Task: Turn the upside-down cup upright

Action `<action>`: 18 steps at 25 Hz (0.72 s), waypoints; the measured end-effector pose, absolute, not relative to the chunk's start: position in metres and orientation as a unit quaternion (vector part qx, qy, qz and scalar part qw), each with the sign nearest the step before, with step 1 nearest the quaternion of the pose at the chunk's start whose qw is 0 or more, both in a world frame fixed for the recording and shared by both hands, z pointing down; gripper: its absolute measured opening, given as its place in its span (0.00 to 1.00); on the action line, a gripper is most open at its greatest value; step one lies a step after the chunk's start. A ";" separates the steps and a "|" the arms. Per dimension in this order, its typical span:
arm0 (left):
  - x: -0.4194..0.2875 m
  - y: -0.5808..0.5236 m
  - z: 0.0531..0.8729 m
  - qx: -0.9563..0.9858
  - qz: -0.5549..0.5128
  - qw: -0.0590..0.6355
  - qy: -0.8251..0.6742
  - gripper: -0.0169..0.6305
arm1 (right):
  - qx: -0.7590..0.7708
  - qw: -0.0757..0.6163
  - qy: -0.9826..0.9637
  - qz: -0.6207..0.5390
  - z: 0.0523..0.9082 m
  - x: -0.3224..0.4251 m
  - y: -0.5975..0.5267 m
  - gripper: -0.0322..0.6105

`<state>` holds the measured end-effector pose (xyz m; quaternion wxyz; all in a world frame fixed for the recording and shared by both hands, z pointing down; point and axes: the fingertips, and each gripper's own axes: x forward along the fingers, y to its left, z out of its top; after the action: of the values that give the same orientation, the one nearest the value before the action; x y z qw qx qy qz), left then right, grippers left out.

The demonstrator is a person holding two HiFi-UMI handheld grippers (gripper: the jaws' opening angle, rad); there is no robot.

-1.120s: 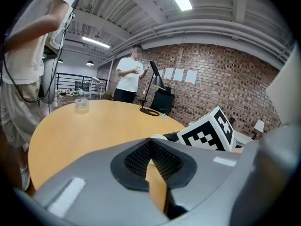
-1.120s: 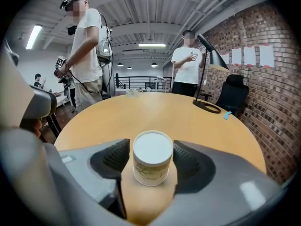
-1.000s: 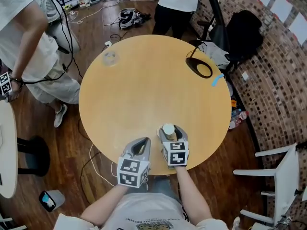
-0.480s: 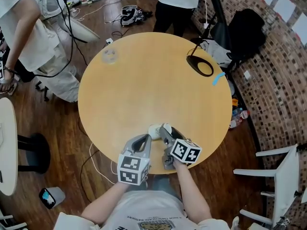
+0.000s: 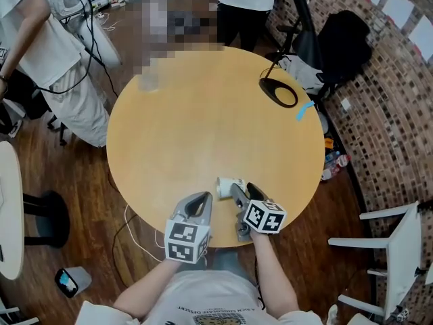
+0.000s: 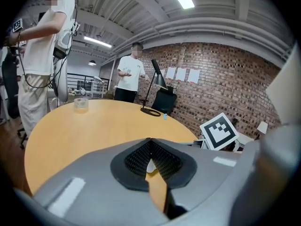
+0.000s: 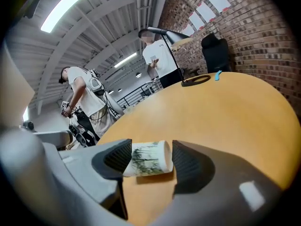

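Observation:
A small white paper cup (image 5: 227, 187) with a dark plant print lies on its side near the front edge of the round wooden table (image 5: 203, 120). In the right gripper view the cup (image 7: 149, 158) rests on the wood between my right gripper's (image 7: 151, 163) wide jaws. Its base end is at the left pad, and a thin gap separates its rim from the right pad. From above, my right gripper (image 5: 239, 190) is rolled over, marker cube tilted right. My left gripper (image 5: 198, 204) hovers just left of it, its tips (image 6: 150, 142) together and nothing between them.
A black lamp base (image 5: 279, 93) and a blue scrap (image 5: 306, 112) sit at the table's far right. A clear round container (image 6: 81, 102) stands at the far left edge. People stand at the far and left sides; a white chair (image 5: 399, 249) is at the right.
The cup stood base-up between the right jaws and now lies on its side. The right gripper rolled, its cube swinging right. The left gripper kept still.

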<state>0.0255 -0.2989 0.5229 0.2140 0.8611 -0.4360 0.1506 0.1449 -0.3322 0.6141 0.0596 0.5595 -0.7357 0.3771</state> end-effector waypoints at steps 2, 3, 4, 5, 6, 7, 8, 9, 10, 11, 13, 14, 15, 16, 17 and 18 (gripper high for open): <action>0.027 -0.298 0.523 0.862 0.150 0.213 -0.435 0.04 | 0.561 0.070 -0.737 0.371 0.617 0.145 -0.330 0.46; 0.027 -0.298 0.523 0.862 0.150 0.213 -0.435 0.04 | 0.561 0.072 -0.738 0.368 0.616 0.146 -0.330 0.46; 0.028 -0.298 0.523 0.862 0.150 0.214 -0.435 0.04 | 0.562 0.076 -0.740 0.363 0.614 0.146 -0.330 0.46; 0.028 -0.297 0.522 0.861 0.149 0.213 -0.436 0.04 | 0.560 0.085 -0.746 0.351 0.610 0.146 -0.330 0.46; 0.028 -0.297 0.521 0.861 0.149 0.213 -0.437 0.04 | 0.554 0.104 -0.757 0.330 0.605 0.145 -0.330 0.46; 0.028 -0.297 0.520 0.861 0.148 0.213 -0.437 0.04 | 0.541 0.136 -0.774 0.298 0.600 0.142 -0.330 0.46; 0.028 -0.297 0.519 0.861 0.147 0.214 -0.438 0.04 | 0.518 0.180 -0.796 0.258 0.596 0.136 -0.329 0.46; 0.027 -0.297 0.519 0.860 0.146 0.215 -0.439 0.04 | 0.484 0.231 -0.817 0.212 0.593 0.129 -0.327 0.46; 0.026 -0.297 0.519 0.859 0.145 0.216 -0.440 0.04 | 0.444 0.284 -0.834 0.166 0.592 0.121 -0.324 0.46; 0.024 -0.298 0.519 0.859 0.144 0.217 -0.442 0.04 | 0.401 0.334 -0.844 0.122 0.593 0.113 -0.321 0.46; 0.022 -0.299 0.519 0.858 0.141 0.217 -0.444 0.04 | 0.325 0.418 -0.847 0.045 0.597 0.104 -0.316 0.46; 0.021 -0.299 0.519 0.858 0.140 0.217 -0.445 0.04 | 0.294 0.448 -0.844 0.015 0.599 0.101 -0.315 0.46; 0.021 -0.298 0.519 0.857 0.140 0.217 -0.445 0.04 | 0.264 0.471 -0.841 -0.008 0.602 0.098 -0.313 0.46; 0.021 -0.298 0.520 0.857 0.140 0.216 -0.447 0.04 | 0.235 0.490 -0.839 -0.026 0.604 0.094 -0.312 0.46; 0.020 -0.298 0.520 0.856 0.139 0.217 -0.448 0.04 | 0.205 0.506 -0.837 -0.042 0.607 0.089 -0.310 0.46; 0.019 -0.297 0.520 0.855 0.138 0.218 -0.449 0.04 | 0.176 0.523 -0.832 -0.057 0.611 0.085 -0.308 0.47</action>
<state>0.0191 -0.2969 0.5202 0.2184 0.8550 -0.4495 0.1385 0.0852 -0.3076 0.6107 0.5225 0.1762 -0.8323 -0.0568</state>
